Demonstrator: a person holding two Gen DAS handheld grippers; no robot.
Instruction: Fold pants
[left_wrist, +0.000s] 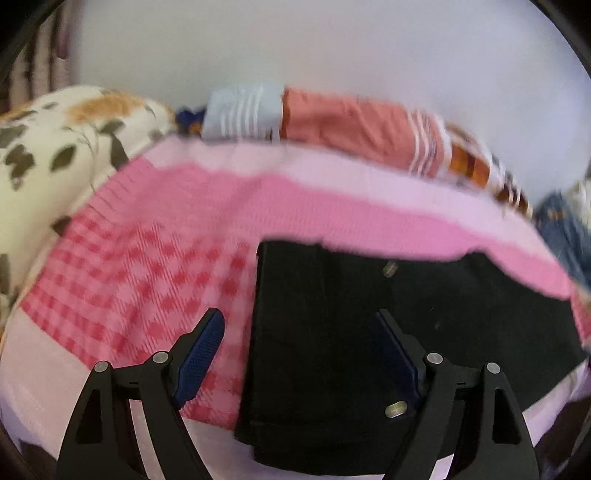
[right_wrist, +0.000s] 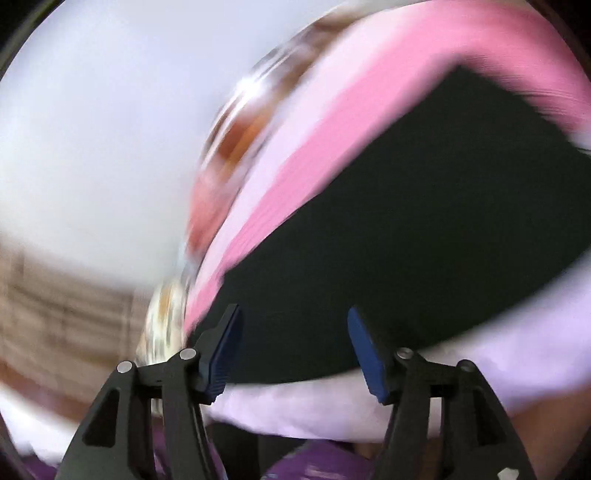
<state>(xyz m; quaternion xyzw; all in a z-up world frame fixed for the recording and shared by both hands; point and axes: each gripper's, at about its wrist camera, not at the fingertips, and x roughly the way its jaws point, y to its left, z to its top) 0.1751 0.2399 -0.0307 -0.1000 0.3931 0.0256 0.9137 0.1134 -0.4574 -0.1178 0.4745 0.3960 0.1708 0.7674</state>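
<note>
Black pants (left_wrist: 332, 332) lie folded flat on a pink checked blanket (left_wrist: 147, 280), with two metal buttons showing near their right part. My left gripper (left_wrist: 299, 325) hovers above the pants' left edge, jaws wide apart, nothing between the blue pads (left_wrist: 201, 354). In the right wrist view, heavily blurred, the same black pants (right_wrist: 406, 240) spread over the pink blanket (right_wrist: 295, 177). My right gripper (right_wrist: 293, 321) stands open over the pants' near edge with nothing gripped.
A cream floral pillow (left_wrist: 48, 155) lies at the left. Folded clothes, light blue (left_wrist: 240, 110) and salmon (left_wrist: 351, 125), line the bed's far edge against a pale wall. Blue denim (left_wrist: 561, 229) sits at the far right.
</note>
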